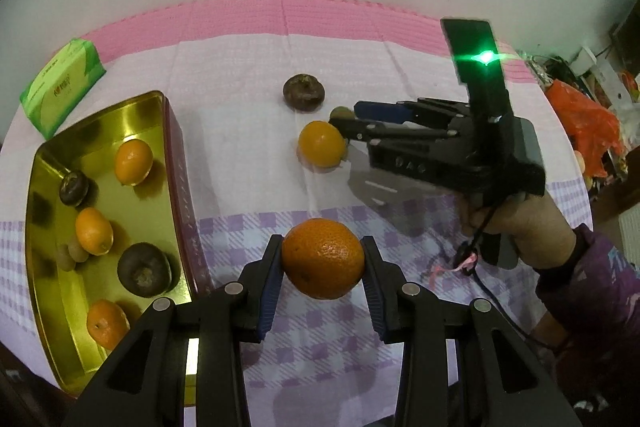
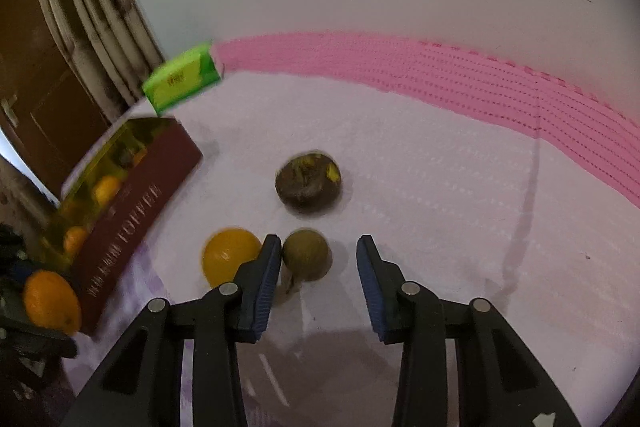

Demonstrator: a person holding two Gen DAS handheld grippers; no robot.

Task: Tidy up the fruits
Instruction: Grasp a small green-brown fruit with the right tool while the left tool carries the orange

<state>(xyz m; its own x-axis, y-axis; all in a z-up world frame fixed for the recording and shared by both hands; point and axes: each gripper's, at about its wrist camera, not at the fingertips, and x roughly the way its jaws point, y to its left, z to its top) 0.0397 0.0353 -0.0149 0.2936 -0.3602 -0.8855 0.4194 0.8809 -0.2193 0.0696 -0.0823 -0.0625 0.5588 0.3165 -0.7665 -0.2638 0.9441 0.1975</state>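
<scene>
An orange (image 1: 323, 258) is clamped between the two blue pads of the left gripper (image 1: 323, 263) and is held up above the checked cloth (image 1: 320, 331). To its left, a gold tin (image 1: 100, 115) with dark red sides is seen on the table. Inside the tin, three small oranges, two dark brown fruits and some small green-brown fruits are laid.

Farther away on the cloth, three fruits are left out: a smooth orange (image 1: 321, 143), a small green fruit (image 2: 307, 255) and a dark brown fruit (image 1: 303, 91) behind them. The right gripper (image 2: 318, 259) is held low over the green fruit. Its jaws are apart. The green fruit is seen between them, right beside the left pad, but it is not squeezed; a wide gap is left on the other side. The smooth orange is found just outside the left finger.

A green tissue pack (image 1: 62, 87) is placed at the far left, beyond the tin. A pink mat (image 1: 280, 15) is seen along the far edge of the table. The right gripper is held by a hand (image 1: 520, 223) in a purple sleeve.
</scene>
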